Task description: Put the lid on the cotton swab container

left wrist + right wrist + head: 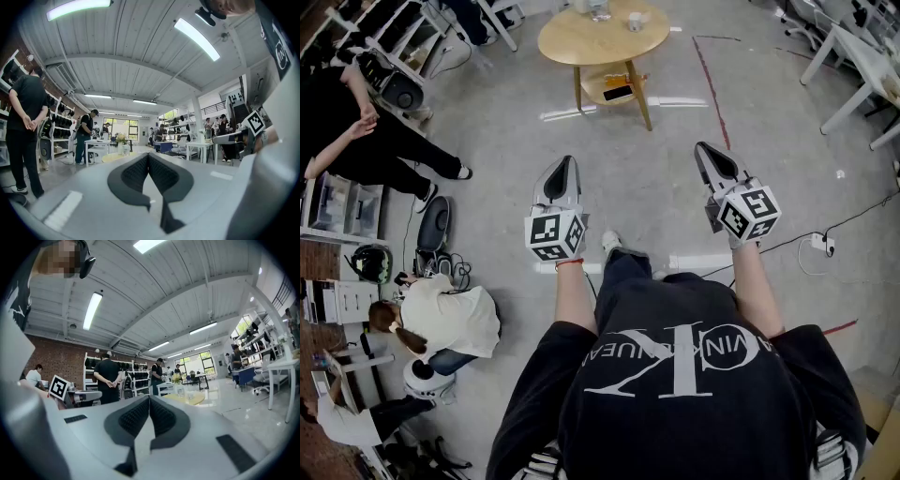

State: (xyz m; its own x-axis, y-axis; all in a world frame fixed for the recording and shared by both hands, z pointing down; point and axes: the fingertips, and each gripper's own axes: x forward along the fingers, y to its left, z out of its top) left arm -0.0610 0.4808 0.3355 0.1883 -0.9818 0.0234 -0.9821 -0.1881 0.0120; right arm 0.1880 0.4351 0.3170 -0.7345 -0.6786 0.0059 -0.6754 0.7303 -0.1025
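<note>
**Head view:** A person in a black printed T-shirt (675, 375) stands on a smooth grey concrete floor (656, 178). The grey plastic left gripper (566, 165) and grey plastic right gripper (706, 150) are both held out level, each carrying a white cube with black square markers. Both pairs of jaws are pressed together with nothing in them. Well ahead stands a round pale wooden table with splayed legs and a lower shelf (567, 45). Small pale items stand on its top, too small to tell container from lid. The task looks not yet begun. The next move probably calls for walking up to that table and opening the jaws.

**Left gripper view:** The left gripper (148, 157) shows black ribbed pads (136, 174) meeting along a thin seam, tapering to a point, with nothing between them. Beyond the tips the round table (115, 157) appears far off, with a small vase of flowers on it.

**Right gripper view:** The right gripper (149, 399) is likewise closed and empty, its textured pads (161, 417) set in a matte grey shell. The table (194, 400) lies ahead, with clear glassy items on top. The cotton swab container cannot be picked out with certainty.
</note>
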